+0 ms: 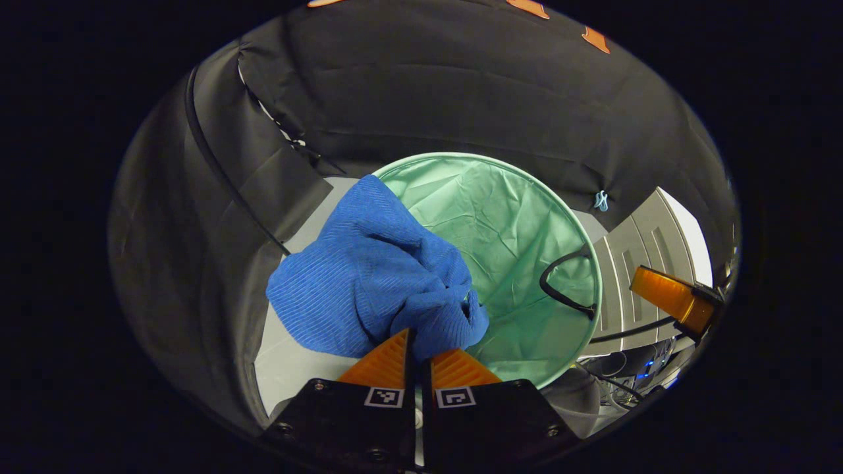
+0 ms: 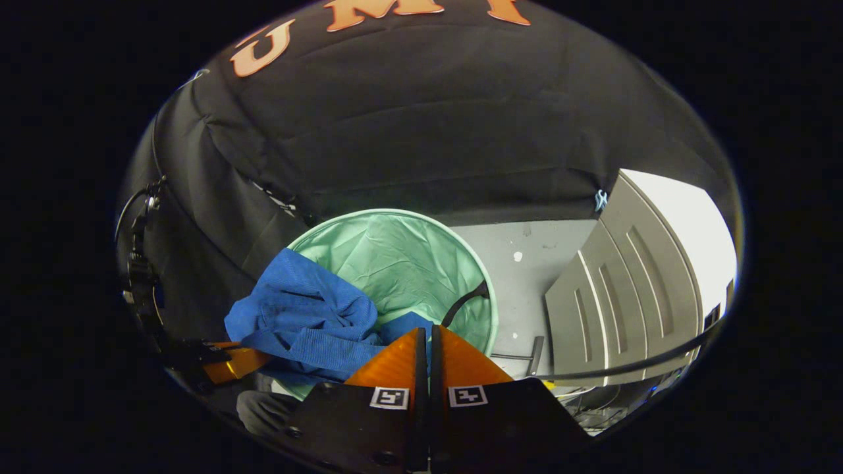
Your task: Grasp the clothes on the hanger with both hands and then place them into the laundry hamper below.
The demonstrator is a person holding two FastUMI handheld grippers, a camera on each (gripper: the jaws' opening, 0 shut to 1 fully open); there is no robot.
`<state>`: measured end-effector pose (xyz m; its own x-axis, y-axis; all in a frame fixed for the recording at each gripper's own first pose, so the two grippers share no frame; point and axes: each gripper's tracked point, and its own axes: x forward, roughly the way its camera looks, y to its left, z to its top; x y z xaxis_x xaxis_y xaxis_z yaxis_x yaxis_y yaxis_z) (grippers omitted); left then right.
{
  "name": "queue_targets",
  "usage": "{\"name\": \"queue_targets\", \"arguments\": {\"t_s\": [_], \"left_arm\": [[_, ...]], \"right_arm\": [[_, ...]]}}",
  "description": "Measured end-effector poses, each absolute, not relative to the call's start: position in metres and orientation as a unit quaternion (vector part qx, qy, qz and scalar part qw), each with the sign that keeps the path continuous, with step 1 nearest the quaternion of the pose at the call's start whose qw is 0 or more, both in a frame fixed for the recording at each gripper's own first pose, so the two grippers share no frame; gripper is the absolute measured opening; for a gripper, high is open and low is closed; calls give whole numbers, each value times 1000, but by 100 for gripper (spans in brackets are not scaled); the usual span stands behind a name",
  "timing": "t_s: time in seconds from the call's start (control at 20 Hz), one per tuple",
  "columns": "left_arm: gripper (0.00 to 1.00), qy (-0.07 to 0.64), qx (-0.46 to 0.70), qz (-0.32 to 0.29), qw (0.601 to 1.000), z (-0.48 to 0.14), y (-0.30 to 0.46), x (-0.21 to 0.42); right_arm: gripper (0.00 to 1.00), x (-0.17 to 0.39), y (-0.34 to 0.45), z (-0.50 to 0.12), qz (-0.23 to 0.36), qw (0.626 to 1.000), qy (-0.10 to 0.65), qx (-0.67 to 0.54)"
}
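Left gripper (image 1: 417, 342): fingers nearly closed, only a thin slit between them, a fold of the blue garment (image 1: 369, 283) pinched at the tips. It points down toward the hamper, so the cloth hangs ahead of it, not under it.

Right gripper (image 2: 425, 342): fingers likewise drawn almost together; blue cloth sits right at the tips, and I judge it clamped, though the contact itself is partly hidden by the fingers.

Garment, seen from the left: bunched ahead and to the left of the fingers, draped over the near-left part of the rim, part of it outside the opening.

Garment (image 2: 299, 316), seen from the right: ahead-left of the fingers, spanning toward the other gripper (image 2: 227, 362) low on the left. Two hold points keep it spread, less of a lump.

Laundry hamper (image 1: 527, 217): round, pale green, open-topped, directly ahead of both grippers; lining looks bare. A dark handle loop (image 1: 563, 283) sits at the right rim.

Stage, my reading: garment is off the hanger, poised at the hamper mouth, not yet released.

Risk: the fold overhanging the rim could slide outside unless both grippers move further over the opening first.

Surroundings: grey panelled cabinet (image 2: 619, 303) ahead-right, pale floor (image 2: 527, 263) between it and the hamper.
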<state>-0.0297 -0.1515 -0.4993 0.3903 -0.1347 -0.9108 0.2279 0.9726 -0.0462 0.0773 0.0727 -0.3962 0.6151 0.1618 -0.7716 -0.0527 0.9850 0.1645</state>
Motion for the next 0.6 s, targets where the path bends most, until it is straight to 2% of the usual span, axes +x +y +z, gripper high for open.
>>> {"name": "queue_targets", "arguments": {"t_s": [0.2, 0.3, 0.45, 0.6], "left_arm": [[14, 536, 56, -125, 833, -488, -151, -38], [35, 525, 71, -125, 839, -477, -147, -37], [85, 506, 68, -122, 851, -456, -149, -30], [87, 473, 57, -122, 871, -434, -155, -16]], "right_arm": [[9, 68, 67, -393, 53, 894, 441, 58], [9, 67, 69, -389, 54, 896, 437, 56], [9, 65, 69, -385, 53, 896, 438, 54], [9, 61, 68, -379, 50, 896, 438, 55]]}}
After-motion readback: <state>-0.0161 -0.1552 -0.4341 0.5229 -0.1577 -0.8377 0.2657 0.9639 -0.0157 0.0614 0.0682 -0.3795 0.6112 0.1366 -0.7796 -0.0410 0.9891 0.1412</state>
